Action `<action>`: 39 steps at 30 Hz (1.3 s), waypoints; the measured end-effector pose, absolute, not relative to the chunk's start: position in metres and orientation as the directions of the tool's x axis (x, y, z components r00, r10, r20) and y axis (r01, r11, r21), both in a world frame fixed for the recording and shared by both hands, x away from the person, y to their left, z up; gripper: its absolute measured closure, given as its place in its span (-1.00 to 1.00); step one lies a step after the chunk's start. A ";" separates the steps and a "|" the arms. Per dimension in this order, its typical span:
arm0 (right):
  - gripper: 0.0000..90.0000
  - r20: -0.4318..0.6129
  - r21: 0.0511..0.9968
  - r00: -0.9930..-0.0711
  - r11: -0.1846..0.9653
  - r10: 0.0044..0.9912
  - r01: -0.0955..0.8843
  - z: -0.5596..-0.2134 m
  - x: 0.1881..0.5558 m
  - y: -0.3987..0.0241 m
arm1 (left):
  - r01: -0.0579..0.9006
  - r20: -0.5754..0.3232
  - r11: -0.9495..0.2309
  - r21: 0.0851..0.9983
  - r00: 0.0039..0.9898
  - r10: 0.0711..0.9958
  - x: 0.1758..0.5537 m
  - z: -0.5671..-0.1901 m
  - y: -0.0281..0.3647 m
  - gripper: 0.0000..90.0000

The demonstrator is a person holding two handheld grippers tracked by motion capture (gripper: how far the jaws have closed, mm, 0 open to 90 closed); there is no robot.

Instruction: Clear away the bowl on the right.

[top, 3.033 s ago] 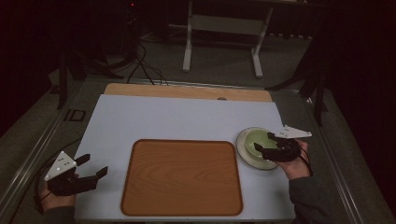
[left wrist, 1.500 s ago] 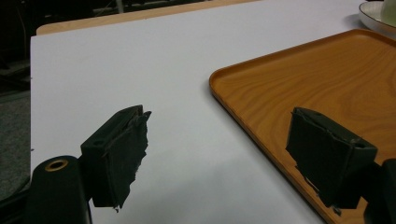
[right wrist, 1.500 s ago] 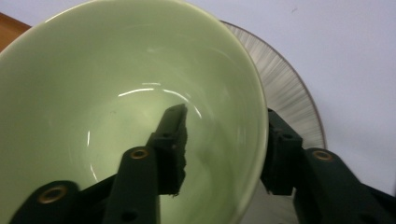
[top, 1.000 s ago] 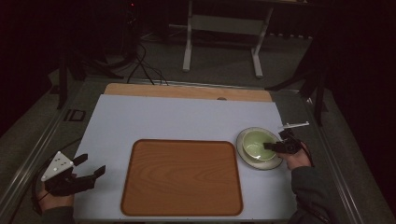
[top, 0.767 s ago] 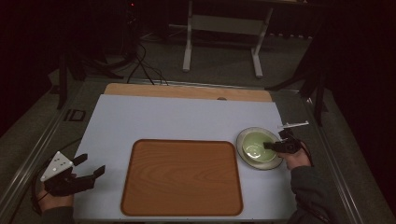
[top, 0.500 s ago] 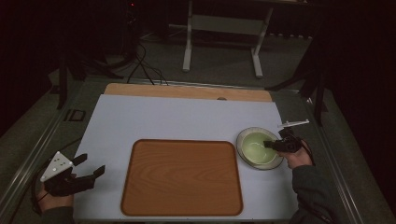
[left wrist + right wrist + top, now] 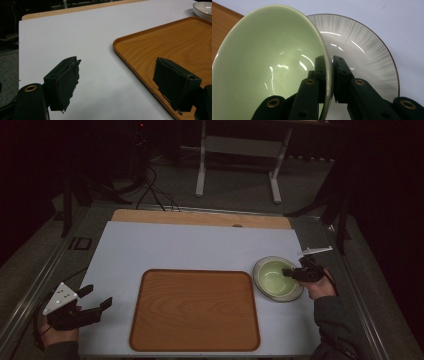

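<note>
**Q:** Where is the bowl, and do you have it?

**A:** Your right gripper (image 7: 328, 75) has its jaws clamped on the near rim of the green bowl (image 7: 269, 65), which sits tilted on a grey-rimmed plate (image 7: 364, 50) at the right of the white surface (image 7: 200, 245), just beside the wooden tray (image 7: 195, 310).

**Q:** And the other hand?

**A:** Your left gripper (image 7: 95, 307) rests at the surface's left edge, jaws apart and holding nothing.

**Q:** What is left?

**A:** The grasp looks done. The tray is bare, so lifting the bowl off the plate probably remains.
</note>
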State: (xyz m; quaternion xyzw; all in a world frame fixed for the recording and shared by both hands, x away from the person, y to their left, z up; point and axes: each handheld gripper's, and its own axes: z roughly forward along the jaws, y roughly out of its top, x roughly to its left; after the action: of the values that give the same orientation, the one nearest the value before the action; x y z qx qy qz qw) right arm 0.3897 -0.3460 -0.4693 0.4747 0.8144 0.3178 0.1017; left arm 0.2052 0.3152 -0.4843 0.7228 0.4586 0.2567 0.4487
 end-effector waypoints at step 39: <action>0.84 0.082 0.629 -0.643 0.462 0.761 0.626 -0.444 0.389 -0.298 | 0.428 -0.040 -0.174 0.887 0.446 0.894 0.205 -0.484 0.315 -0.55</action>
State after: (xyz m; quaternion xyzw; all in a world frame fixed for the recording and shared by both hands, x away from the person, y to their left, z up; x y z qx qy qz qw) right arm 0.3889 -0.2984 -0.4441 0.4089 0.8483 0.3195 0.1058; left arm 0.2049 0.3154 -0.4840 0.7211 0.4585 0.2588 0.4505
